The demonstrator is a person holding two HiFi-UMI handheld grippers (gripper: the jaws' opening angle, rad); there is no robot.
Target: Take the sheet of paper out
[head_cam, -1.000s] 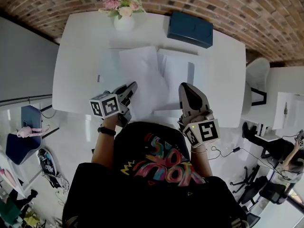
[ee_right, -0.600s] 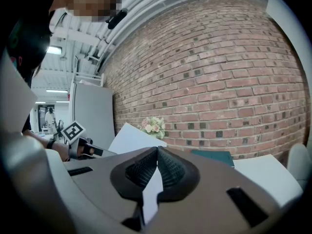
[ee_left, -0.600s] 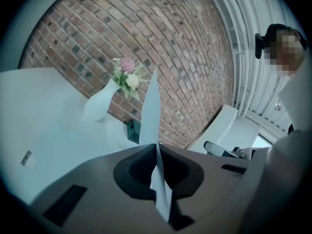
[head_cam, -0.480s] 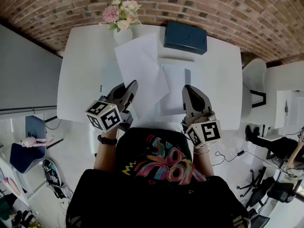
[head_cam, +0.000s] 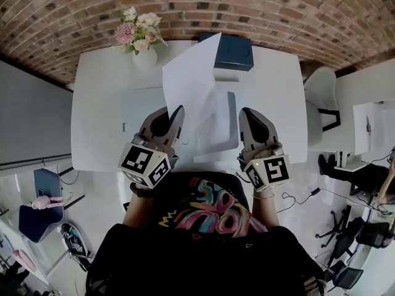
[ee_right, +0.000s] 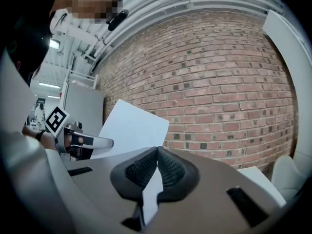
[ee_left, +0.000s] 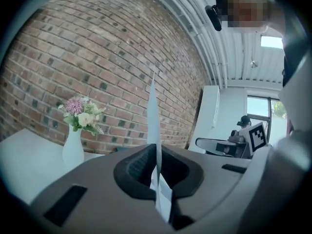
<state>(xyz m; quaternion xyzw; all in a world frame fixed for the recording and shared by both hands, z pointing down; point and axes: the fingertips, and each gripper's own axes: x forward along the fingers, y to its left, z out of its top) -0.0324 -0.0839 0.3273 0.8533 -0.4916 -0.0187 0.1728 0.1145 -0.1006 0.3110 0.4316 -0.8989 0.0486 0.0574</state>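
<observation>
Left hand-held gripper [head_cam: 178, 111] clamped on lower edge of sheet of paper [head_cam: 191, 84], right hand-held gripper [head_cam: 244, 112] pinching edge of white folder [head_cam: 217, 127], open table [head_cam: 99, 110] either side

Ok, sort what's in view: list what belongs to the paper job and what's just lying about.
In the job: sheet of paper, left hand-held gripper shut on it; white folder, right hand-held gripper shut on it.
Lying about: flower vase, dark blue box.
</observation>
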